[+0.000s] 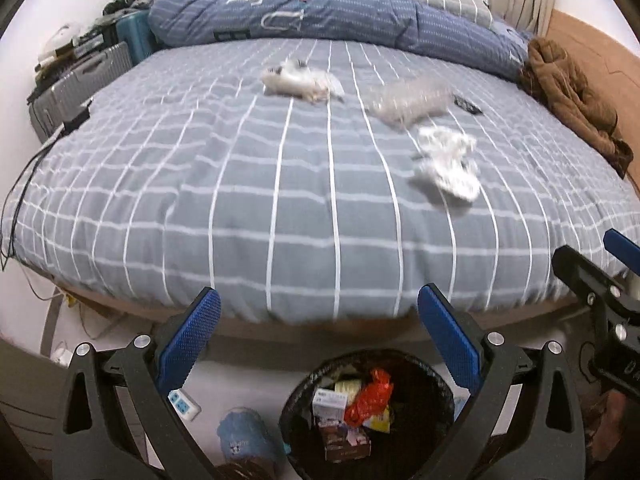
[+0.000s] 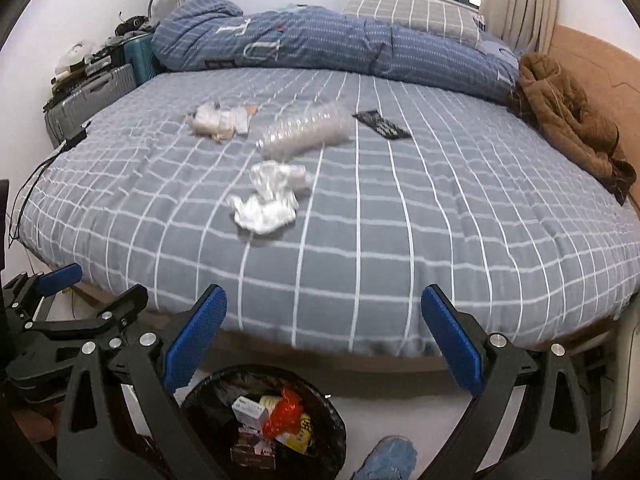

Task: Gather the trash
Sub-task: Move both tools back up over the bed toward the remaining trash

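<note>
Left wrist view: the left gripper [image 1: 319,344] hangs spread wide and empty over the bin [image 1: 432,364], tilted down toward the bed [image 1: 240,208]. The crumpled tissue [image 1: 446,168] lies mid-bed, blurred; it looks light and soft, best pinched anywhere on its bulk.

Right wrist view: the right gripper [image 2: 324,344] is also wide and empty, aimed the same way. The plastic bottle [image 2: 306,130] beyond the tissue looks light, slick and crushable; take it across the middle. More scraps [image 2: 218,120] sit left of it.
</note>
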The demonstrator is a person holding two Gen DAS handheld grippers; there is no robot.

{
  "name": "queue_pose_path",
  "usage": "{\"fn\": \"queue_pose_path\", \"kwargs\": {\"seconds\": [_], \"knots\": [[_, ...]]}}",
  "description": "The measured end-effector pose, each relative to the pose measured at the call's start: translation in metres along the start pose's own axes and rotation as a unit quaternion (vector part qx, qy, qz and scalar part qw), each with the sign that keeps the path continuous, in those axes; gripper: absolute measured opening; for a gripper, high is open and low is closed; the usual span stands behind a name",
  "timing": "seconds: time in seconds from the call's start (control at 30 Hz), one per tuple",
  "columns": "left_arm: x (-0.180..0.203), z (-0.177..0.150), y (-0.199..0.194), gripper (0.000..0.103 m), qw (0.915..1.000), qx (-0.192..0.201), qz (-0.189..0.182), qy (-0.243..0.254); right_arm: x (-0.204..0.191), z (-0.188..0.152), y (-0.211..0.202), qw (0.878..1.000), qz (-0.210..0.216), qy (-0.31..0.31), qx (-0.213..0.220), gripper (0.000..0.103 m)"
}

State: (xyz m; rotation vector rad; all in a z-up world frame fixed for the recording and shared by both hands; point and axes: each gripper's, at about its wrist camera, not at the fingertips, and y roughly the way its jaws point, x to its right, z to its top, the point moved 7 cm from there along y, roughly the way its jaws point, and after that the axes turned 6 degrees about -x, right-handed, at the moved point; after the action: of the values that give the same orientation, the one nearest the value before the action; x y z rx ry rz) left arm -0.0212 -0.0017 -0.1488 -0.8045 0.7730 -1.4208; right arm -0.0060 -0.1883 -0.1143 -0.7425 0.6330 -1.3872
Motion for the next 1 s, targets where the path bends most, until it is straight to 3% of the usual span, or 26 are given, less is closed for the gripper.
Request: {"fn": "queue_pose_path", "kwargs": {"seconds": [0.37, 1.0], "knots": [[-0.017, 0.063, 0.01, 0.097, 0.9992, 0.034, 0.019, -0.011, 0.004, 0.041, 0.011, 1.0, 0.006, 0.011, 0.02, 0.094], [-0.035, 0.166, 0.055, 0.097, 0.9983, 0.051, 0.016, -0.023, -0.003, 0.137, 0.09, 1.0, 0.016, -0.01, 0.01, 0.094]]}}
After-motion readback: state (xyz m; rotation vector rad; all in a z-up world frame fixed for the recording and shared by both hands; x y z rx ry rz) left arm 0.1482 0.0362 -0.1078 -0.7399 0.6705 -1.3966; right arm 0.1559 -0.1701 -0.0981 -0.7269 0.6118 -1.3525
